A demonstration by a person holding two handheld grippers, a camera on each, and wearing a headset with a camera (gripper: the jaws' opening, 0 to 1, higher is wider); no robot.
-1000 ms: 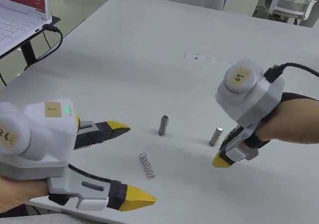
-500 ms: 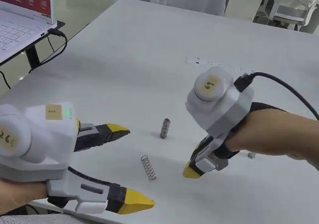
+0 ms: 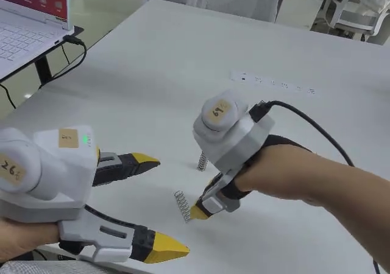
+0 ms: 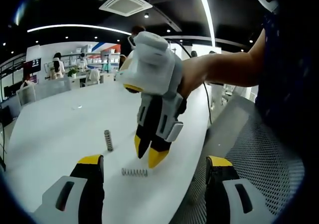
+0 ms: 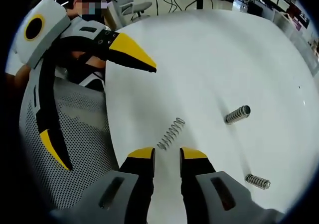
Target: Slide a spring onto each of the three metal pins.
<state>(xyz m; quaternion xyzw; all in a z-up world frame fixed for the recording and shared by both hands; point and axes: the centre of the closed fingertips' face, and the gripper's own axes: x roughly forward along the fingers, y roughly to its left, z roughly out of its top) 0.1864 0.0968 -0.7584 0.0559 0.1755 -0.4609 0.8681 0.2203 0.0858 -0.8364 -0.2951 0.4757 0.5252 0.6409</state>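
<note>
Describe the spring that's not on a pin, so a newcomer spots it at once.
On the white table, look toward the near edge, just ahead of the yellow-tipped right tongs. The loose spring lies flat on the bare tabletop there, while the neighbouring spring behind it stands upright.

The left gripper, at eight o'clock in the head view, carries a round sticker on its back with the handwritten number 26. The right gripper, near the centre, has a second sticker on top with two digits that read as 19 or 61, depending on which way is up. Too small to read are a square label on the left gripper, the laptop screen at ten o'clock, and a row of marks on the table at one o'clock.
</note>
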